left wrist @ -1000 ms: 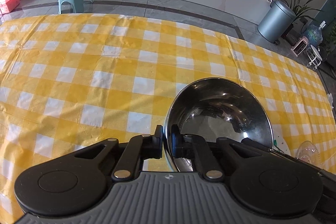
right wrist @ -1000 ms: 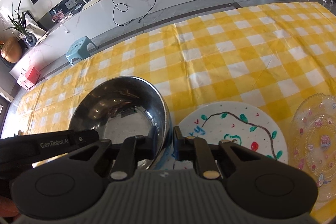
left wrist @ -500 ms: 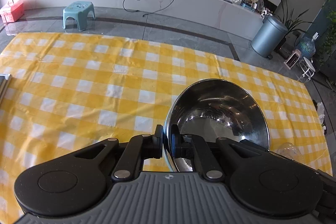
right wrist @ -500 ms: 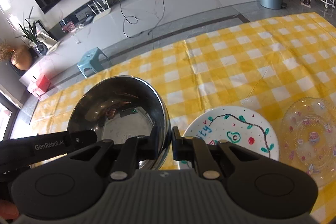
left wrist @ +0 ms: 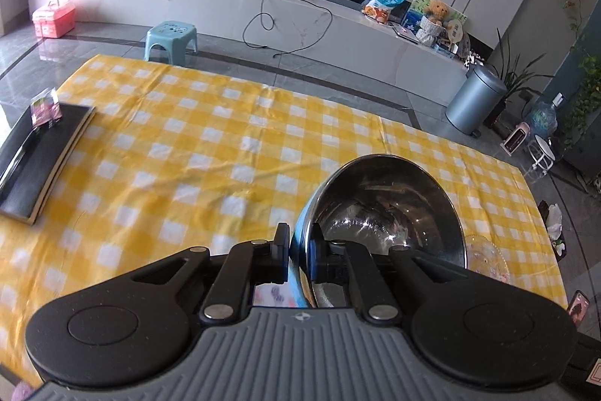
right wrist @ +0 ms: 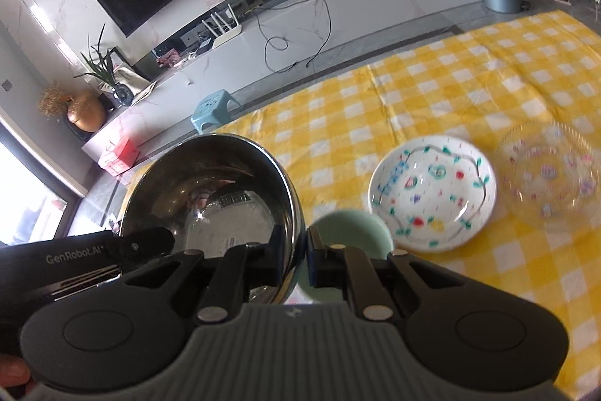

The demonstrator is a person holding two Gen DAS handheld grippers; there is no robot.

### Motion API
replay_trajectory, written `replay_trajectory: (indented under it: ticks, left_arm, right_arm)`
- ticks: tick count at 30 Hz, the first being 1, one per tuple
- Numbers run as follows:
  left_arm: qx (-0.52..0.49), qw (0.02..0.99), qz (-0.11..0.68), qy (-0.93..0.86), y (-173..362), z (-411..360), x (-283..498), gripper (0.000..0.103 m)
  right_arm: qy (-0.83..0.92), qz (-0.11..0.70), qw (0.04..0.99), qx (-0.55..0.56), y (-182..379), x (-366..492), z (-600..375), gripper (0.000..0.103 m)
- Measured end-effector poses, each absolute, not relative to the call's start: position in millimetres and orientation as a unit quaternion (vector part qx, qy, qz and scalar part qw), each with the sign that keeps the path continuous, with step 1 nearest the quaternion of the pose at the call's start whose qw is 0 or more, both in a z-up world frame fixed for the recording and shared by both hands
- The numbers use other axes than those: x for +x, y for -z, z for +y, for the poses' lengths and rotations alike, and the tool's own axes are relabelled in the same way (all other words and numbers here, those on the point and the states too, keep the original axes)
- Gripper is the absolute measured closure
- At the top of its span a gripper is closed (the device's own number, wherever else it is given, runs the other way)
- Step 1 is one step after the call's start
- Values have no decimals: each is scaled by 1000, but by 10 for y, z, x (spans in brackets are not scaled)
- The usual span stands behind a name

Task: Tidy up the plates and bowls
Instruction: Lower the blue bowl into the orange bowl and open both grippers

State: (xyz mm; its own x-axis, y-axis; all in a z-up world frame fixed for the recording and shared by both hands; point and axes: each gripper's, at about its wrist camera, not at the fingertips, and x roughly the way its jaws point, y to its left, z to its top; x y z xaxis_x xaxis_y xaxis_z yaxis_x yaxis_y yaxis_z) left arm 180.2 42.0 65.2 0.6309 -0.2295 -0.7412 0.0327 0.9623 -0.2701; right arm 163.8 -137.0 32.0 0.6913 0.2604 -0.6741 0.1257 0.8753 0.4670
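Observation:
A steel bowl (left wrist: pixel 387 209) is held in the air by both grippers. My left gripper (left wrist: pixel 299 250) is shut on its left rim. My right gripper (right wrist: pixel 298 250) is shut on its right rim; the bowl (right wrist: pixel 210 194) fills the left of the right wrist view. Below it stands a pale green bowl (right wrist: pixel 349 232). A white painted plate (right wrist: pixel 432 190) and a clear glass plate (right wrist: pixel 548 171) lie on the yellow checked tablecloth (right wrist: pixel 450 81) to the right. The glass plate's edge (left wrist: pixel 484 258) shows behind the steel bowl in the left wrist view.
A black notebook (left wrist: pixel 37 156) with a small pink packet (left wrist: pixel 45 108) on it lies at the table's left edge. Beyond the table are a blue stool (left wrist: pixel 171 38), a grey bin (left wrist: pixel 475 100) and a long white bench (left wrist: pixel 263 10).
Both grippers have lifted the steel bowl well above the table. The green bowl beneath it has come into view, and the notebook now shows at the left.

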Motion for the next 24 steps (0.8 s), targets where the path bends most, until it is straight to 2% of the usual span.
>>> replay_trajectory:
  ticks: [11,24]
  left_arm:
    - [-167,887,429,39,-486,767,1136,92]
    - [-194,872,448,30,-223,921,855,93]
  right_arm:
    - [-58,410,880,234,-260,1046,-1123,95]
    - [-55,425,879,208,-125,881,-1011,95]
